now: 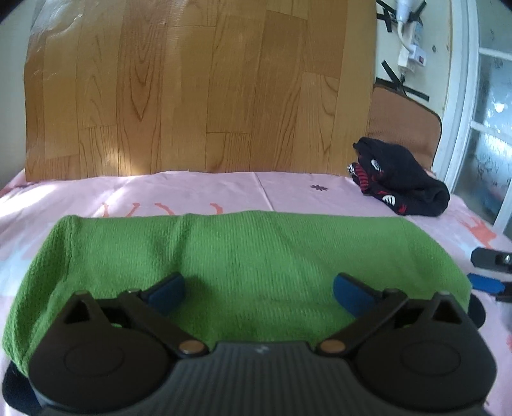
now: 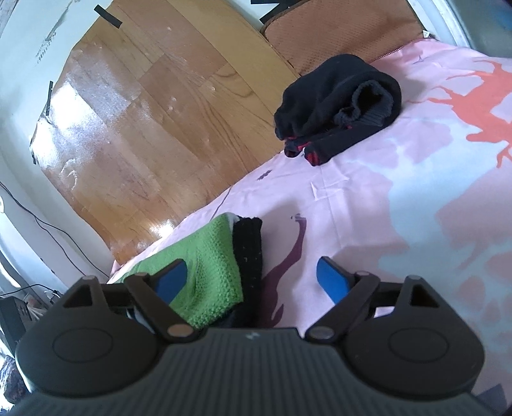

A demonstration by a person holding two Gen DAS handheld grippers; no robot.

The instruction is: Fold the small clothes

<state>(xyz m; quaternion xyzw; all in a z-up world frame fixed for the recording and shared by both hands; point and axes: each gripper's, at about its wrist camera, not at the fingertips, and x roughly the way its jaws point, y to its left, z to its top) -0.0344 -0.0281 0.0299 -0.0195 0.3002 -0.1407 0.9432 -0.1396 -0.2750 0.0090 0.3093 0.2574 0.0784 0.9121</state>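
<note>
Green knit cloth (image 1: 243, 265) lies flat under the left gripper (image 1: 258, 288) — jaws wide, holding nothing. The right gripper (image 2: 260, 283), tilted down, gapes empty over its edge — no containers.

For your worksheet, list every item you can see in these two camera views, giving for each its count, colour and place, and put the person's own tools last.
Knitted garment: one, green with a black edge, lying flat on the sheet, nearest the cameras.
Folded clothes bundle: one, black with red and white marks, at the far right of the sheet.
Bed sheet: one, pink with orange and purple prints, under both garments.
Wood-pattern board: one, brown, upright behind the bed.
Cushion: one, brown, behind the black bundle.
Left tongs: black with blue pads, open over the green garment.
Right tongs: black with blue pads, open over the garment's end.
</note>
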